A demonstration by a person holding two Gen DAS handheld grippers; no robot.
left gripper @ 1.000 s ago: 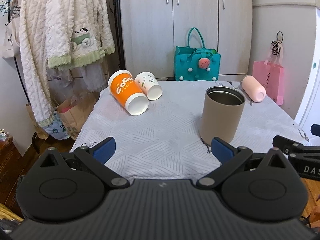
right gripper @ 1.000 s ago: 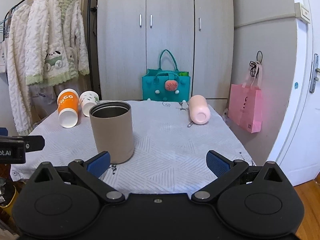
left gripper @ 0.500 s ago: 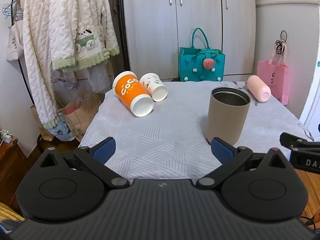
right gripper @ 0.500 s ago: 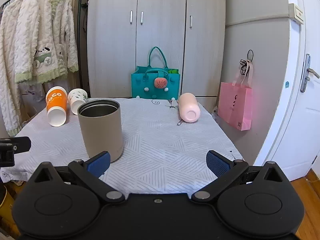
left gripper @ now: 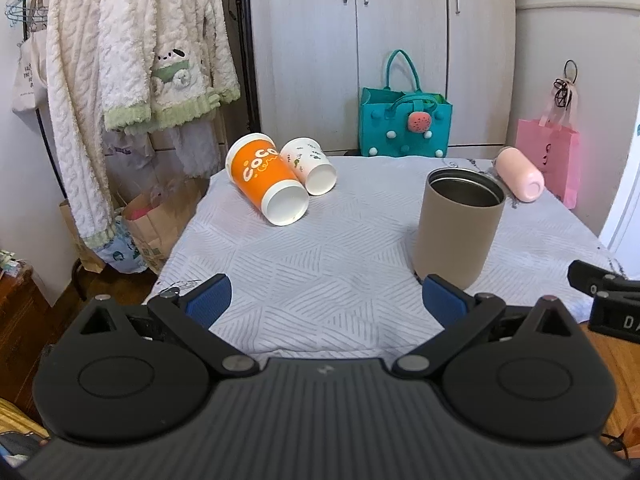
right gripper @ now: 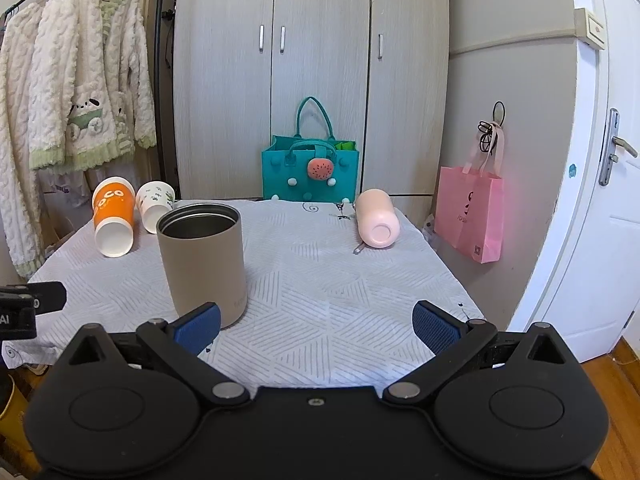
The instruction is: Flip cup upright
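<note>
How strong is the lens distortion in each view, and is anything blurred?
Left wrist view: wardrobe edges bow outward, and all looks sharp. Right wrist view: the door curves strongly, corners darken, and the pink bag glows slightly.

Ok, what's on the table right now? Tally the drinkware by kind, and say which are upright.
Paper cups: 2, the orange one and the white one, both on their sides.
Tan tumbler: 1, upright, open end up.
Pink bottle: 1, on its side.
Total: 4, with 3 lying down.
</note>
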